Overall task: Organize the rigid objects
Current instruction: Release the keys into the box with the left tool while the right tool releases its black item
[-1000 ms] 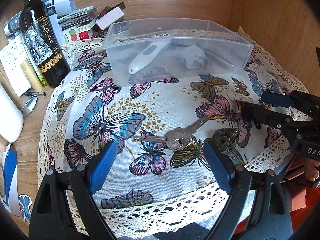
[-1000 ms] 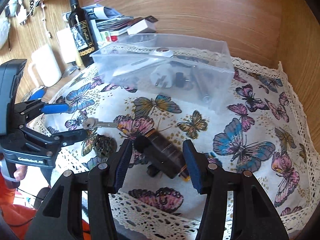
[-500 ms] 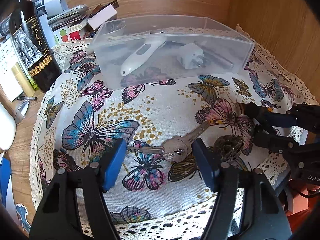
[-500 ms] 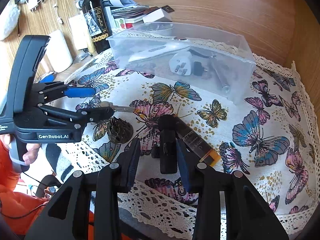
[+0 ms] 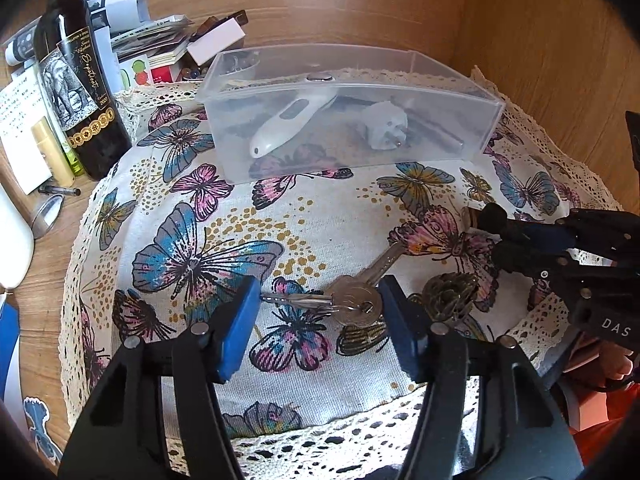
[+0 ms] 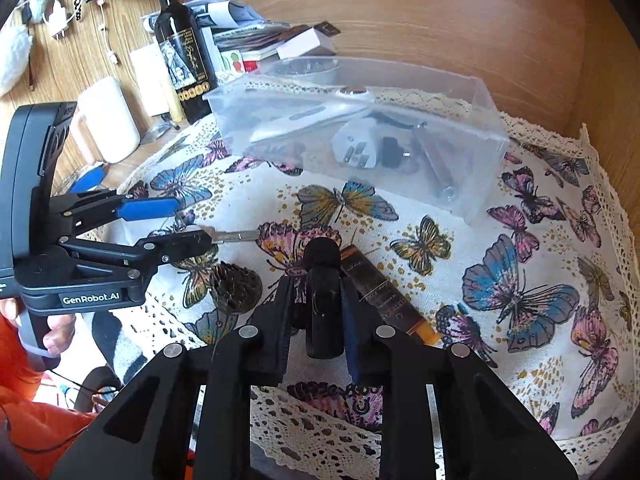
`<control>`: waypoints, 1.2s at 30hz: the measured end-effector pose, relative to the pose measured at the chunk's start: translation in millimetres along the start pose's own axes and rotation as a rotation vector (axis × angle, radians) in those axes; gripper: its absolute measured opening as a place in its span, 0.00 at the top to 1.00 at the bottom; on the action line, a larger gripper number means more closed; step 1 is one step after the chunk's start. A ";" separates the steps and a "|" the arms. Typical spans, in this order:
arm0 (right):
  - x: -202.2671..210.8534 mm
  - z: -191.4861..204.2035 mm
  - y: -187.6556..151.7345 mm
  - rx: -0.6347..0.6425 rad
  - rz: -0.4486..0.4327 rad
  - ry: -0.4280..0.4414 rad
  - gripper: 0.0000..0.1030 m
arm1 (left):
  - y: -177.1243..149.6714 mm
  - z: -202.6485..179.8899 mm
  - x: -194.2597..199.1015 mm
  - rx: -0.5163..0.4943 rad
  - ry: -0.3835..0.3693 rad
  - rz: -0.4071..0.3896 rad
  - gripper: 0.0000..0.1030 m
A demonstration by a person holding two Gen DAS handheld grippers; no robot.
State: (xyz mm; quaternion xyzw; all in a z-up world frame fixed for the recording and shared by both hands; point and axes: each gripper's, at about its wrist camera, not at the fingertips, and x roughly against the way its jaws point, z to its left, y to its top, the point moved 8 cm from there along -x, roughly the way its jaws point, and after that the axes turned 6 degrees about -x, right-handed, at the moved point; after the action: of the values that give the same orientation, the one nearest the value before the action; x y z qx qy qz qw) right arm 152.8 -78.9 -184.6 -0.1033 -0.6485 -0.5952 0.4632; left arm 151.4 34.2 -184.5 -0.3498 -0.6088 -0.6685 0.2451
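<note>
Both claws closing on small items, w/ slip risk on each.
Right claw is clamping the black mic narrow, its jaws just closing in; left claw is half-wide, just narrowing, straddling the keys flat on the butterfly cloth, pads not yet pressing. Judging: flat keys prob. sliding out or splaying on their ring; cloth bunching; mic twisting en route to the clear bin.

Cloth lying over the desk, box sitting at its back.
Keys are lying near the front edge with a cone just to their right; a bottle is standing left of the box, papers piling behind it; a plug and thermometer are resting inside the box.
</note>
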 end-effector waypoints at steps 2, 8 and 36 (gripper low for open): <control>4.3 -1.5 4.6 -0.002 -0.018 -0.006 0.80 | 2.8 0.0 4.7 0.006 0.001 -0.015 0.41; 13.9 -6.3 20.1 -0.021 -0.067 -0.014 0.80 | 16.9 -0.1 19.9 0.005 -0.001 -0.066 0.41; 37.1 -39.1 117.7 -0.049 -0.280 -0.080 0.80 | 148.6 39.4 73.7 0.038 0.039 -0.310 0.41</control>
State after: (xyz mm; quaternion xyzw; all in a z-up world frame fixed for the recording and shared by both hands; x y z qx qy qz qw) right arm 231.8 -96.5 -83.5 -0.0466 -0.6600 -0.6649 0.3467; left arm 223.2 59.8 -32.0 -0.2339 -0.6633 -0.6933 0.1572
